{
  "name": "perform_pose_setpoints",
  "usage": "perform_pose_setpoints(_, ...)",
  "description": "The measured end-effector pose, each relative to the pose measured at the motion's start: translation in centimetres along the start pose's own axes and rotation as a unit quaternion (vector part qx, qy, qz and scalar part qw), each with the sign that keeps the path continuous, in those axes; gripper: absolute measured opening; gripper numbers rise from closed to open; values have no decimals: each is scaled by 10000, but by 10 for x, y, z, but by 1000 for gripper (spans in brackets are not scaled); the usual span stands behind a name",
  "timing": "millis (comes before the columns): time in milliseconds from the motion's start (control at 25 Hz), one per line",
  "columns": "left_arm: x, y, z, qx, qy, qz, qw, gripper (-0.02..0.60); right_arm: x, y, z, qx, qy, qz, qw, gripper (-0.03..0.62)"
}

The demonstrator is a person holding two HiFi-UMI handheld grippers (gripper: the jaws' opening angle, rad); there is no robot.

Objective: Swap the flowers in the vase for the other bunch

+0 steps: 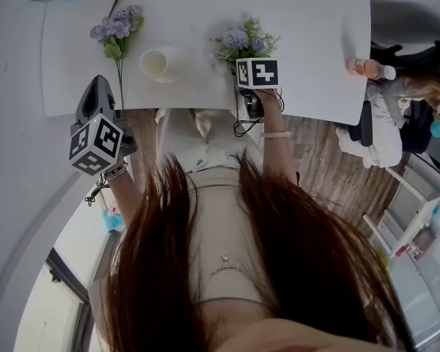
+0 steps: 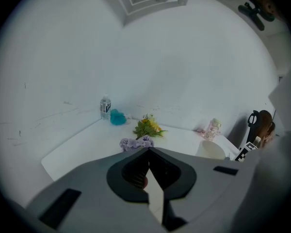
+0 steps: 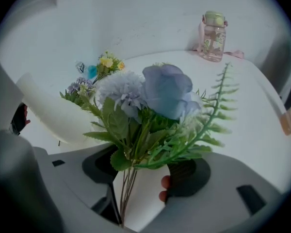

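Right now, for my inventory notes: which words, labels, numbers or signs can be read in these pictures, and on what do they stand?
No text can be read anywhere.
Water bottle: its label is too small to read.
Pink bottle: its print is blurred.
Marker cubes: black-and-white square patterns only, no letters.

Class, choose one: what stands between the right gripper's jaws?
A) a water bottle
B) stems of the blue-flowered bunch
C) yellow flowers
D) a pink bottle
B: the right gripper view shows thin stems of the blue-flowered bunch between the parted jaws of the right gripper.
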State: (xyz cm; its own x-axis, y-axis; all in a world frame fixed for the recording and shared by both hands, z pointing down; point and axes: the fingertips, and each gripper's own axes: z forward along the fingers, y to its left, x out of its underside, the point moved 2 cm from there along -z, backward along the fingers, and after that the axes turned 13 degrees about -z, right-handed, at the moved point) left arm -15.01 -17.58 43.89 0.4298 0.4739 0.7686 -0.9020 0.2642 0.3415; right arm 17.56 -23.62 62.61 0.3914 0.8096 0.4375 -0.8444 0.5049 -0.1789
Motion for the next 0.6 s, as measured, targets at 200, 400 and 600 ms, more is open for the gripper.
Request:
perform_pose_setpoints(200,-4,5,3,66,53,18,10000,5,-1,4,0,30,6,77,10000,232)
perform_pose_setpoints(400,-14,10,3,162,35,68,9998,5,-1,10,-1,43,-33,235,9997,173)
perform_pose_setpoints(600,-22,14,4,243,61,130,9996,5,-3,14,-4,63,-106,352,9993,152)
